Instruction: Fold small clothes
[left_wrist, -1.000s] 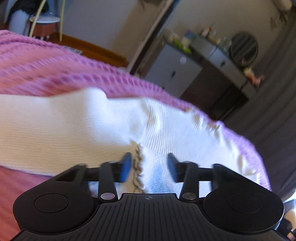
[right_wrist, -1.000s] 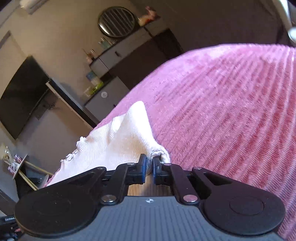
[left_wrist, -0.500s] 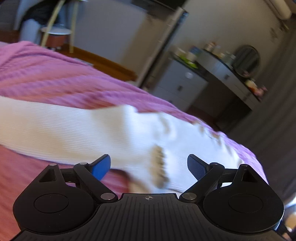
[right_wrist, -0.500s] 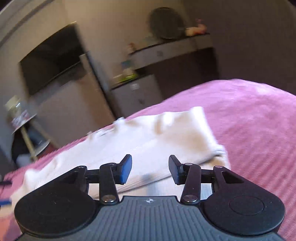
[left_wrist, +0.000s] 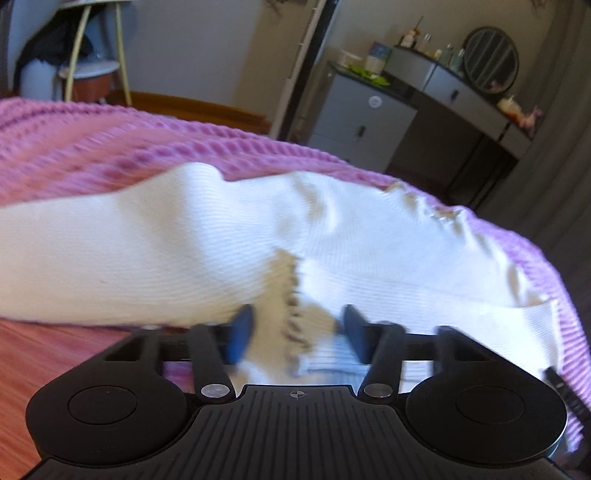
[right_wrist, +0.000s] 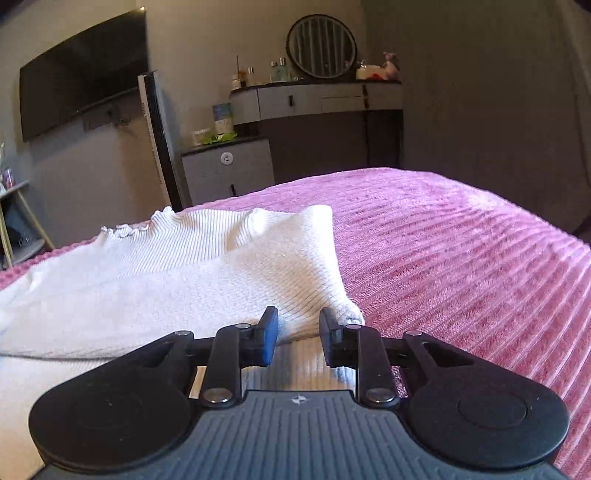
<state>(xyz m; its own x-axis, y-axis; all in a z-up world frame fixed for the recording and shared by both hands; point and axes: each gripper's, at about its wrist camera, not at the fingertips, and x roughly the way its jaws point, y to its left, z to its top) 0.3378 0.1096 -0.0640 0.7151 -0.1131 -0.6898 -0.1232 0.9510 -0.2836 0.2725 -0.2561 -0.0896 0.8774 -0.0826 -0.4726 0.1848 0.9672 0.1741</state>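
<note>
On the pink bedspread (right_wrist: 461, 258) your white ribbed top (right_wrist: 184, 273) lies partly folded, one sleeve across the body; more folds remain. Your left gripper (left_wrist: 297, 339) has just been closing around the frilled cuff (left_wrist: 291, 295); your right gripper (right_wrist: 297, 339), also closing, straddles a sleeve end, pads not yet pressing.

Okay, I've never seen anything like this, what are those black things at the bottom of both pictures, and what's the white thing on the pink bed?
Each picture comes from a camera mounted on a hand-held gripper, looking forward along its two fingers; a person holds one in each hand. The black parts are the grippers themselves. The white thing is a small ribbed top with frilly edges, lying on a pink bedspread. In the left view, the left gripper has a frilly edge of the top between its fingers. In the right view, the right gripper straddles a folded corner. Both jaws have just been closing, but gaps still show at the pads, so neither clearly grips yet.
</note>
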